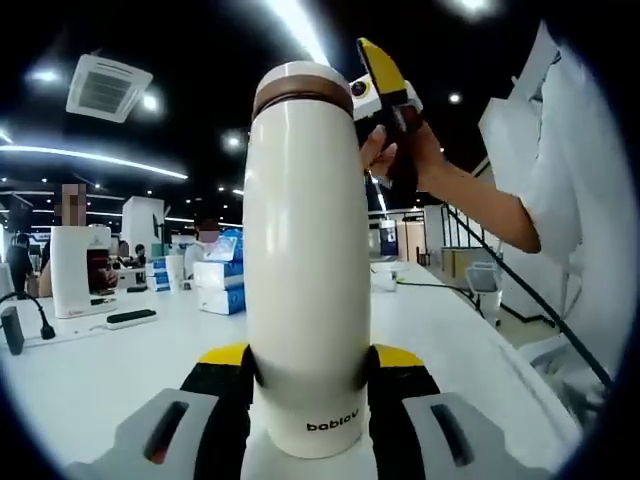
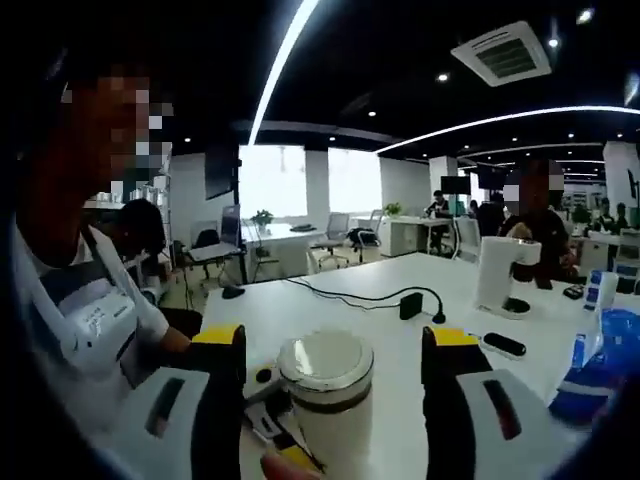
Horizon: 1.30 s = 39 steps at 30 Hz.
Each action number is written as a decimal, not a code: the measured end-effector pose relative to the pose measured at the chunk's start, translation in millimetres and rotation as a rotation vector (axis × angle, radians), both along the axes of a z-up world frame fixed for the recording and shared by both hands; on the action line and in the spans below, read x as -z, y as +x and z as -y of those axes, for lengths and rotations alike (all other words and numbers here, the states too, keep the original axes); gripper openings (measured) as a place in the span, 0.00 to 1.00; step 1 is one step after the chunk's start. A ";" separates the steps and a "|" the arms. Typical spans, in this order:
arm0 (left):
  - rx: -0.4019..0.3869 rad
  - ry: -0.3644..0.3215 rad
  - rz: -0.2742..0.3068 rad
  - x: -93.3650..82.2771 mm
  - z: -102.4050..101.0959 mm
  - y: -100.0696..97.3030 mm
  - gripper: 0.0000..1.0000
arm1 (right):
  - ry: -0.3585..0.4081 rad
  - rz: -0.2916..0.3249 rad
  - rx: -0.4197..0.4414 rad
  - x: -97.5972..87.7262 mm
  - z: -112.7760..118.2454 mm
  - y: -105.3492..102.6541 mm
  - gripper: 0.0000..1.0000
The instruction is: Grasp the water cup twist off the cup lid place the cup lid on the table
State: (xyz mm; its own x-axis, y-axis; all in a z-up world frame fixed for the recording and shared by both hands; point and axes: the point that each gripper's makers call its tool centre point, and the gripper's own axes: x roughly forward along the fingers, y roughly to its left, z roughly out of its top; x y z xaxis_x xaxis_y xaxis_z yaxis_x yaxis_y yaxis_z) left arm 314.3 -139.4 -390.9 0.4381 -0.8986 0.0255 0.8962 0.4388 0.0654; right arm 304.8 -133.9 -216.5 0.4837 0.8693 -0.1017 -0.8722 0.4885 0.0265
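1. A white table (image 1: 90, 370) stands in an office with bright ceiling lights.
2. The left gripper (image 1: 310, 385) is clenched on the water cup (image 1: 305, 270) — upright.
3. The right gripper (image 2: 333, 365) is released — its jaws stand apart around the cup lid (image 2: 325, 362).

White table (image 2: 330, 300) as landmark. On it, right gripper view: black cable (image 2: 350, 295) ran to a small black adapter (image 2: 411, 305); a mouse (image 2: 233, 292) near the far left edge; a white machine (image 2: 503, 275) toward the right, a dark remote (image 2: 504, 345) just before it; blue packs (image 2: 600, 370) at the right edge. Office chairs (image 2: 340, 235) beyond the table. Left gripper view: stacked boxes (image 1: 220, 285) and a power strip (image 1: 131, 318) on the table; ceiling vent (image 1: 108, 88) overhead.
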 end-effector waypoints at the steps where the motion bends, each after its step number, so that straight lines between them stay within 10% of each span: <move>1: 0.000 0.000 0.000 0.0 0.1 0.1 0.46 | 0.016 0.022 0.045 -4.8 3.4 -3.1 0.73; 6: -0.001 0.000 0.000 -0.2 0.0 0.3 0.46 | 0.000 0.108 0.257 -3.8 16.0 -13.5 0.72; 19: -0.001 0.001 0.003 0.5 -1.3 0.4 0.46 | 0.057 0.153 0.472 2.0 10.8 -46.6 0.71; 39: -0.004 0.003 0.004 0.6 -2.1 0.8 0.46 | 0.085 0.084 0.573 23.2 6.7 -16.2 0.70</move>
State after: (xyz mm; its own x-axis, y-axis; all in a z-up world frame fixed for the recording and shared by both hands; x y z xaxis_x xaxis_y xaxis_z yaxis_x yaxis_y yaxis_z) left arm 315.1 -137.3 -391.5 0.4419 -0.8967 0.0248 0.8940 0.4425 0.0699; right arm 288.6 -140.6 -239.8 0.8826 0.4698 0.0156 -0.4701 0.8822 0.0285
